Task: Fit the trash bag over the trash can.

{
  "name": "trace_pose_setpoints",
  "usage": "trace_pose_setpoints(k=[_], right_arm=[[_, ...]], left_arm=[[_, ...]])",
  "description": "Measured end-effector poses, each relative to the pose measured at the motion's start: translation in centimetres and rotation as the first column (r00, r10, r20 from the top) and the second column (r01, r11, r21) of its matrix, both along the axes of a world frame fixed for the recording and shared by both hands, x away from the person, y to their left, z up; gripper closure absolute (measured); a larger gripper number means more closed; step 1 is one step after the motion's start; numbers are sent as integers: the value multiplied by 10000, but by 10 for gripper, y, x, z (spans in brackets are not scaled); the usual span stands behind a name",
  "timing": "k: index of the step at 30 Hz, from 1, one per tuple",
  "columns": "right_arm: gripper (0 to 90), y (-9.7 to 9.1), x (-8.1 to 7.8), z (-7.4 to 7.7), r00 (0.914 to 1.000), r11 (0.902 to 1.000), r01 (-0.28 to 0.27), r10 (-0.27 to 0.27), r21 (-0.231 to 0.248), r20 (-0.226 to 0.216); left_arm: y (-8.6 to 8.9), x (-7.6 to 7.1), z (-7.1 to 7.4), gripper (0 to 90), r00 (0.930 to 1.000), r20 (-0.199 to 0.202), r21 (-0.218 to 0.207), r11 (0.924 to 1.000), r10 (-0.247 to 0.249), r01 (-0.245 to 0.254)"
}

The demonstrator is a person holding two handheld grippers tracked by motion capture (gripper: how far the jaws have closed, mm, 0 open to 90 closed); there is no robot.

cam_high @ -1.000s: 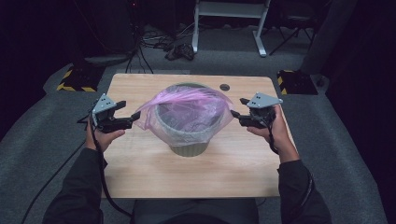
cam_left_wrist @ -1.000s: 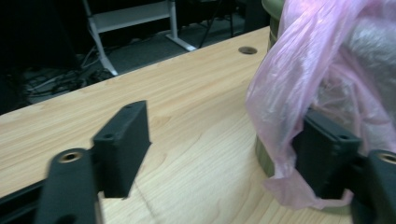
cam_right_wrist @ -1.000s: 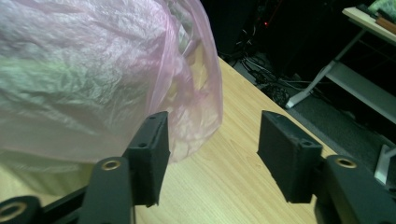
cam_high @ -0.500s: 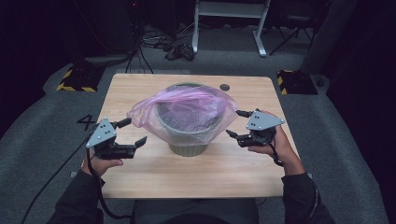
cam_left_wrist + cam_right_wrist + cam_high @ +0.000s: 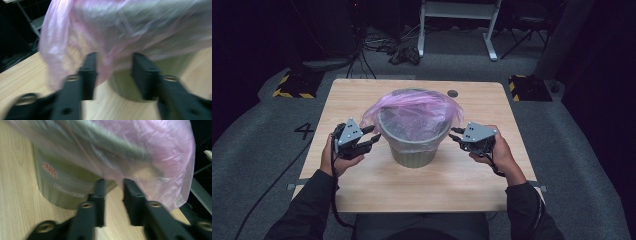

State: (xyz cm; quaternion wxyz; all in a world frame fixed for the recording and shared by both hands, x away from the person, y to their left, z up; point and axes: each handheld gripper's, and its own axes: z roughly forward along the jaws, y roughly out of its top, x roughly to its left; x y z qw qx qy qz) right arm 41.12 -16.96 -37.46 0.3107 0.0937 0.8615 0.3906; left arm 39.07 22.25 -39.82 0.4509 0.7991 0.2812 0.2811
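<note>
pink bag (image 5: 414,111) lines bin (image 5: 414,150) — both grippers' jaws just closing, bag edge between them.

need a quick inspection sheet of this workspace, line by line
surface: light wooden table, a small dark round hole near its far edge
job's things: grey-green round bin standing at the middle, lined with a thin pink plastic bag whose edge hangs over the rim
clutter: nothing seen
grippers: left gripper and right gripper flank the bin; jaws have just been closing, with a gap between them at the bag's hanging edge; no grip on it made out
cables: black cable trails along the left forearm; loose cables on the floor beyond
surroundings: grey carpet, white frame legs, yellow-black striped blocks
</note>
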Motion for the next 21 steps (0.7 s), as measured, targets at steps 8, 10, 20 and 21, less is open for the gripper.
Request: trace_pose_setpoints(k=[8,10,20,21], right_arm=[[900,-4,1,-6,9990,9985,-234,252,498,-363],[900,-6,0,-9,9982,9977,-324,353,599,-476],[639,-27,-8,-9,9927,9801,-689,859,1862,-847],[586,-31,-9,-3,9929,9764,-729,903,2031,-777]], left_arm=[[3,-1,-6,900,9980,24,215,9978,-629,628],[3,-4,-9,900,9976,-45,430,9966,-697,698],[25,-16,-3,513,9982,-6,-116,9982,-594,593],[30,-19,0,440,9983,24,-343,9977,-581,582]])
